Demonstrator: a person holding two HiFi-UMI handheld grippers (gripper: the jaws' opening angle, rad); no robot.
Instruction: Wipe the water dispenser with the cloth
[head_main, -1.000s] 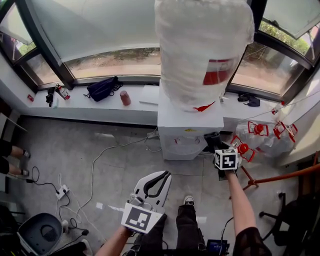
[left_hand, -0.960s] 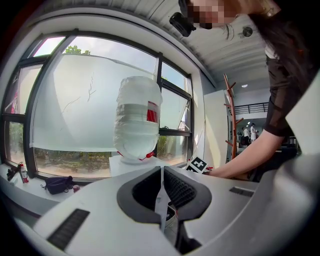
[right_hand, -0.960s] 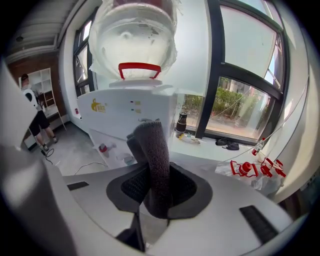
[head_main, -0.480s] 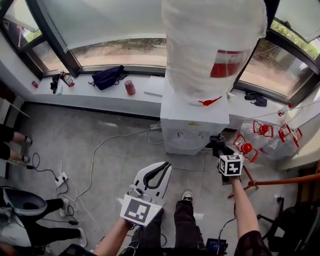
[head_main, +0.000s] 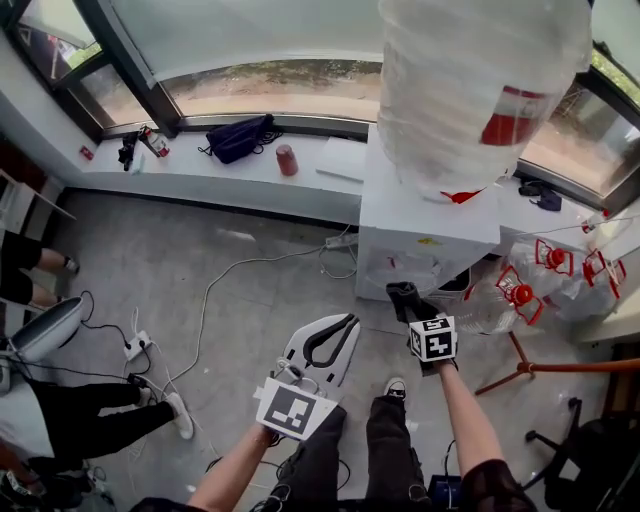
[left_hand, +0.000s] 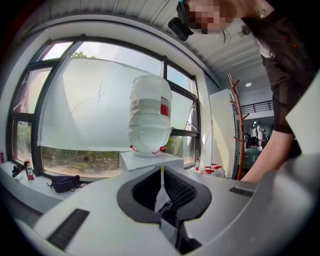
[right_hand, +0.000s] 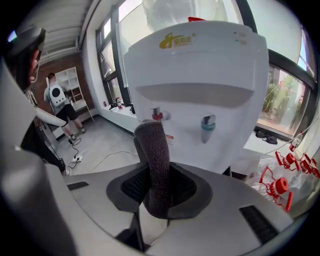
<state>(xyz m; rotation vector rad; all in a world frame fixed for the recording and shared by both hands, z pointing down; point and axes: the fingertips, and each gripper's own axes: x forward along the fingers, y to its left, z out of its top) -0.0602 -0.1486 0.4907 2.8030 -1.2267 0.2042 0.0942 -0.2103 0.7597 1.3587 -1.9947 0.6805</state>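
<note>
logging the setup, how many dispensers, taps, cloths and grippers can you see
dispenser: 1
taps: 2 (red tap, blue tap)
cloth: 1
grippers: 2 (left gripper, right gripper)
total: 6

White water dispenser (right_hand: 200, 75) upright by window, dark grey cloth (right_hand: 152, 150) pinched in right claw (right_hand: 157, 187)

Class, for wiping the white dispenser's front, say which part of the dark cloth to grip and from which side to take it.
Grip the cloth by its lower end, coming from the side away from the dispenser, as the right tool does: the rolled free end then stands out toward the front panel.
</note>
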